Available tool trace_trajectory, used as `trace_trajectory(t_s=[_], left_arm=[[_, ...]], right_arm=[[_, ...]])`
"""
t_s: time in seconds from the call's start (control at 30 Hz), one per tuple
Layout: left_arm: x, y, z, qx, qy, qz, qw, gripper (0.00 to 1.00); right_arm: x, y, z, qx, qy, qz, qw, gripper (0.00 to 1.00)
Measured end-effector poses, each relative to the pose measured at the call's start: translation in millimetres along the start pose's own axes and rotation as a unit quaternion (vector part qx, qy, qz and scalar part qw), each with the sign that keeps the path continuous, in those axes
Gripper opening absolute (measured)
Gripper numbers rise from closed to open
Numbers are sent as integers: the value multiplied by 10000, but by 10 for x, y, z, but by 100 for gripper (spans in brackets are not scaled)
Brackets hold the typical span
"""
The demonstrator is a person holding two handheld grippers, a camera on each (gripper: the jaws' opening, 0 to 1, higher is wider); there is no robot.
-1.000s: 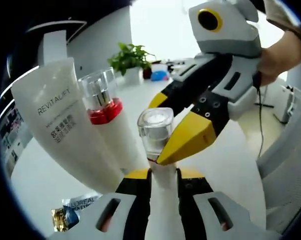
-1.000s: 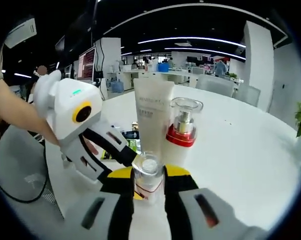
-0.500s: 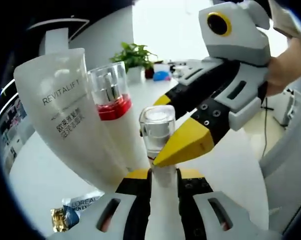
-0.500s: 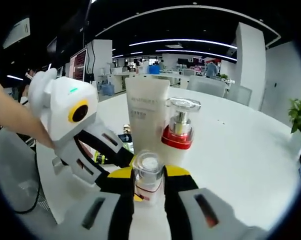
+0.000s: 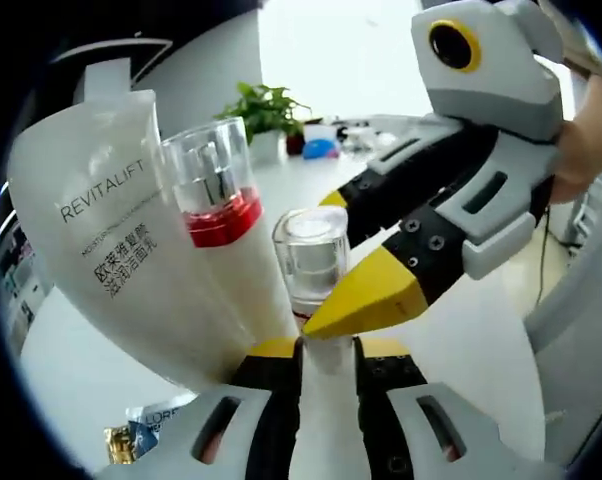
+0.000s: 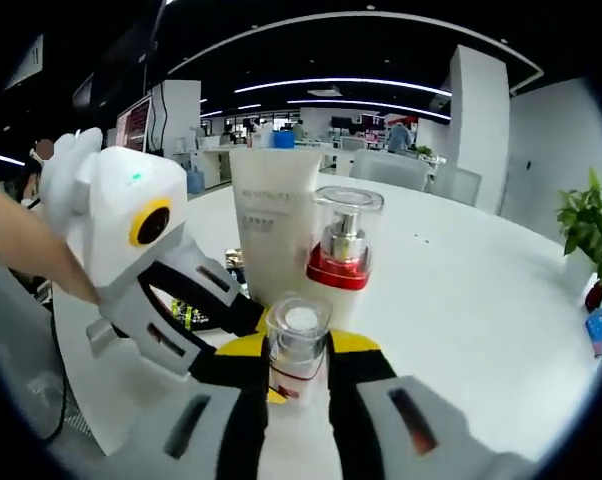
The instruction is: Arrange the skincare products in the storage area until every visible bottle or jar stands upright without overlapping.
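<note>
A small white bottle with a clear square cap stands between my left gripper's black jaws, which are shut on its body. My right gripper reaches in from the right, its yellow tips closed on either side of the cap. In the right gripper view the same small bottle sits between my right gripper's jaws, and my left gripper meets it from the left. Just behind stand a white REVITALIFT tube and a pump bottle with a red collar, both upright and side by side.
Everything rests on a white table. Small product packets lie beside the tube. A potted plant stands at the far edge. A person's hand holds the right gripper. Office desks stretch behind.
Both views have drifted slightly, and the tube and pump bottle loom a little larger in the left gripper view. Both grippers keep their hold on the small bottle.
</note>
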State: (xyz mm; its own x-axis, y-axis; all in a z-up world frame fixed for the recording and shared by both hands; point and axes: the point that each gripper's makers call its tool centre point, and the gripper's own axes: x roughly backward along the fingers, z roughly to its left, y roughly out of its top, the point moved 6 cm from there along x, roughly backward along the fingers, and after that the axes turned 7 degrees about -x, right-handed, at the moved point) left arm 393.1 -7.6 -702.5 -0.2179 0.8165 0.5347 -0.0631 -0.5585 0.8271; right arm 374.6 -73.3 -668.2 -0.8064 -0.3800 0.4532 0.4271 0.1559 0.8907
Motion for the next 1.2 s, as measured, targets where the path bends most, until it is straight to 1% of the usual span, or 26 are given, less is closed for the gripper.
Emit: trace_trajectory(t_s=[0.4, 0.57, 0.7, 0.9, 0.97, 1.07, 1.2], left_arm=[[-26, 9, 20, -16, -50, 54, 10000, 17], [-12, 5, 12, 52, -50, 66, 10000, 19], [9, -8, -13, 70, -86, 131, 9999, 21], [79, -15, -39, 76, -79, 193, 9998, 24], [114, -21, -50, 87, -67, 205, 9997, 25], [206, -42, -82, 112, -32, 220, 9997, 28], [339, -107, -137, 280, 67, 269, 9992, 31]], right_arm=[[-15, -17, -15, -16, -72, 49, 10000, 22], [-8, -48, -4, -37, -58, 140, 9999, 23], [25, -76, -1, -99, -69, 193, 9997, 24], [77, -78, 13, -148, -52, 216, 9996, 29], [100, -77, 32, -169, -24, 245, 9996, 32], [154, -52, 75, -125, 31, 204, 9997, 36], [204, -56, 124, -125, 79, 220, 9996, 41]])
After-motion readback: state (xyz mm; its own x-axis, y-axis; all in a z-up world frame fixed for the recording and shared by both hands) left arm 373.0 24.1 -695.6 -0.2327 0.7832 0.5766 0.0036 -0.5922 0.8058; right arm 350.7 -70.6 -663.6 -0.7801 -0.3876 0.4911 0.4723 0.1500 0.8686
